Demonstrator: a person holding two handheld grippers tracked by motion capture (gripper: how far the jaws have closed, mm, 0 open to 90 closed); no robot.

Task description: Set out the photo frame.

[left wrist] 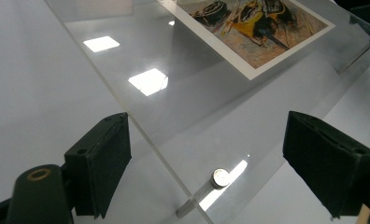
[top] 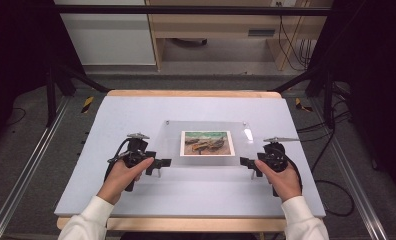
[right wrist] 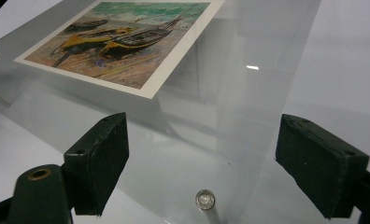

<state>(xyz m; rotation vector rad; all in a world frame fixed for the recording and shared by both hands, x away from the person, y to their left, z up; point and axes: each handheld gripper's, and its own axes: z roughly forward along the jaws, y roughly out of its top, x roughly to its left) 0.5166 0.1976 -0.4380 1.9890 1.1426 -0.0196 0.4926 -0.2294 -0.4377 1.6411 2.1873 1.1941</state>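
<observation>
Nearest the camera, 2 white sleeves came in over the front edge of the bench (top: pixel 196 200), each hand gripping a tool. The left gripper (top: pixel 158 163) lay at the near left corner of a clear acrylic sheet (top: pixel 206 162), its fingers (left wrist: pixel 99 163) spread wide on either side of that corner. The right gripper (top: pixel 246 162) mirrored it at the near right corner, fingers (right wrist: pixel 96 161) likewise spread and pinching nothing. Between each pair of fingers stood a small metal standoff post with a round cap, 1 at the left corner (left wrist: pixel 220 177) and 1 at the right (right wrist: pixel 205 199), holding the sheet just above the grey surface. Farther in, a print of beached boats (top: pixel 207 143) lay flat near the middle of the sheet; whether on it or under it could not be told. A bright ceiling-light glare (top: pixel 248 134) sat near the far right corner. Beyond the bench were grey floor, loose black cables (top: pixel 331 150), dark frame posts and a pale wooden cabinet (top: pixel 216 30).
</observation>
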